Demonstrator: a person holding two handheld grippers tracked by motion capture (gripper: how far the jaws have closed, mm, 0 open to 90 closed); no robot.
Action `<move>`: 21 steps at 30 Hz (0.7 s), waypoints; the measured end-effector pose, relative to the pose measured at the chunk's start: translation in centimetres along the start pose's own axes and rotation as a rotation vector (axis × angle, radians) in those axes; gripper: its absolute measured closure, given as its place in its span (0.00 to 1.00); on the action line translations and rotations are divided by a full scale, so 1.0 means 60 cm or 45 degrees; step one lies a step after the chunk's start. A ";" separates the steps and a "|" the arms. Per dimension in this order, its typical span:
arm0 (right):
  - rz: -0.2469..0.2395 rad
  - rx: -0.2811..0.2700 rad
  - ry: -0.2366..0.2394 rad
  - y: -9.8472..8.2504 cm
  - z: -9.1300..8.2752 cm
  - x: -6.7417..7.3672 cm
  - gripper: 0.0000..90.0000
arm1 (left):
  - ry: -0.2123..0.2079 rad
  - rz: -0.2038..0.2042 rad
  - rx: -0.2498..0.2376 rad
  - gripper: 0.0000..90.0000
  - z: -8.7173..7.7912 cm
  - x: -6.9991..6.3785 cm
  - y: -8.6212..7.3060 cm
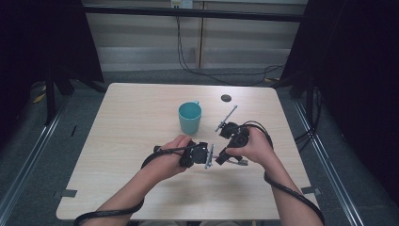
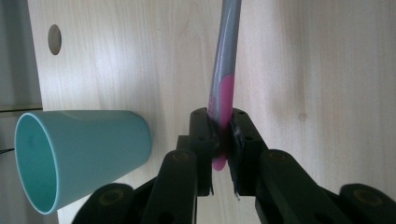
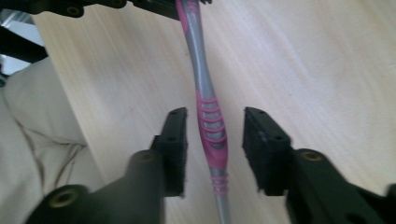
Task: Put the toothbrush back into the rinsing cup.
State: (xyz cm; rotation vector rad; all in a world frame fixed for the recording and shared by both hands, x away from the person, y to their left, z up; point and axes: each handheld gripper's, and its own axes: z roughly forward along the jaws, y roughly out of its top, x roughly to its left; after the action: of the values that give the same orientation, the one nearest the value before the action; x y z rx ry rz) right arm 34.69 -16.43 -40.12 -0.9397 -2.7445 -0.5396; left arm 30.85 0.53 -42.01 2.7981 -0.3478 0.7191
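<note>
The person's two hands met over the middle of the pale wooden worktop [image 1: 141, 108], a little toward the near edge; each hand carried a black two-jaw claw. The left claw [image 2: 223, 140] was pressed together on a slim grey and pink plastic toothbrush [image 2: 223, 84]; in the left gripper view its two black pads pinched the pink end of the handle, and the grey part of the handle ran away from the jaws above the wood. The right claw [image 3: 214, 144] stood spread around the same toothbrush [image 3: 210, 126]; in the right gripper view the ribbed pink grip section lay between the two jaws, with a gap on each side, so the pads did not press on it; the handle continued upward to the other claw at the top edge of that view. In the high view the left claw [image 1: 207, 155] and the right claw [image 1: 225, 153] were just beside each other, and the toothbrush between them was too small to make out well. A turquoise plastic cup [image 1: 189, 117] stood upright on the worktop, just behind the hands and apart from them; in the left gripper view this cup [image 2: 79, 154] appeared to the left of the jaws, and its open mouth looked empty. A small dark round hole [image 1: 226, 98] sat in the worktop near the far edge.
</note>
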 end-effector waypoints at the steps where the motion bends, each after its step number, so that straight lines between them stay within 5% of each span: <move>1: 0.006 -0.010 -0.015 0.000 -0.001 0.000 0.62 | -0.012 -0.023 -0.002 0.91 0.000 0.000 -0.001; 8: 0.015 -0.088 -0.031 -0.004 -0.016 -0.003 0.56 | -0.016 -0.075 0.007 0.91 0.007 0.004 -0.015; 13: 0.062 -0.260 -0.047 -0.009 -0.038 -0.008 0.51 | -0.013 -0.131 0.018 0.91 0.008 0.004 -0.023; 21: 0.075 -0.379 -0.069 -0.020 -0.054 -0.008 0.54 | -0.022 -0.213 0.000 0.91 0.010 0.008 -0.035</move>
State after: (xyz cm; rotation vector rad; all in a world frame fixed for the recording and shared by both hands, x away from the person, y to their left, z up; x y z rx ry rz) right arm 34.52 -18.87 -37.61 -1.1101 -2.7210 -0.9443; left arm 32.10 2.30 -42.65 2.7931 -0.1142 0.6566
